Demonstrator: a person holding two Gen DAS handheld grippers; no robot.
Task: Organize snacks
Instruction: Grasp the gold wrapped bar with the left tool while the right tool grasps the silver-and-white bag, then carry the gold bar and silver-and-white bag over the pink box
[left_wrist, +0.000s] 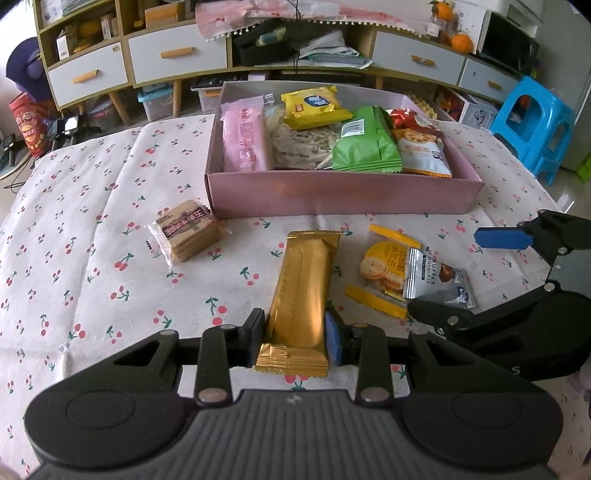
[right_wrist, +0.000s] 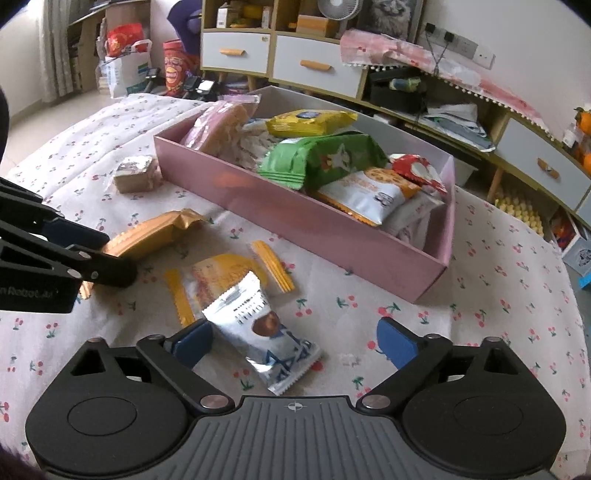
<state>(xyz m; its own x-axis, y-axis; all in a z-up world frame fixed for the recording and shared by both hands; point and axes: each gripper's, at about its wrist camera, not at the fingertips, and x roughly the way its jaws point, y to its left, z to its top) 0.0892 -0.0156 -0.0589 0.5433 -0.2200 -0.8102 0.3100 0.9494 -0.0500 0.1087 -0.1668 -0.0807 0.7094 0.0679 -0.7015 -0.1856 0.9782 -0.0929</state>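
Gold bar: a gold-foil snack bar (left_wrist: 301, 291) lies lengthwise on the cherry-print tablecloth (left_wrist: 92, 229), in front of the pink box (left_wrist: 343, 194), its near end between the left gripper's pads.
Left gripper: the left gripper (left_wrist: 295, 338) is pinched on the near end of the gold bar, one pad pressing each long side.
Silver packet: a silver chocolate packet (right_wrist: 266, 332) lies just right of the gold bar, overlapping a yellow biscuit packet (right_wrist: 225, 273).
Right gripper: the right gripper (right_wrist: 291, 343) is spread wide, with the silver packet's near end lying between its blue pads (right_wrist: 397, 341); the left pad is close beside the wrapper, the right one well clear.
Brown packet: a clear-wrapped stack of brown biscuits (left_wrist: 188, 234) sits on the cloth near the box's front left corner.
Pink box: open-topped, it holds a pink packet (left_wrist: 243, 138), a clear bag of pale snacks (left_wrist: 299, 147), a yellow packet (left_wrist: 314, 107), a green packet (left_wrist: 365, 144), a white-and-orange packet (left_wrist: 421, 155) and a red one (left_wrist: 406, 116).
Beyond the table: a sideboard with white drawers (left_wrist: 177, 55) and a blue plastic stool (left_wrist: 532, 122).
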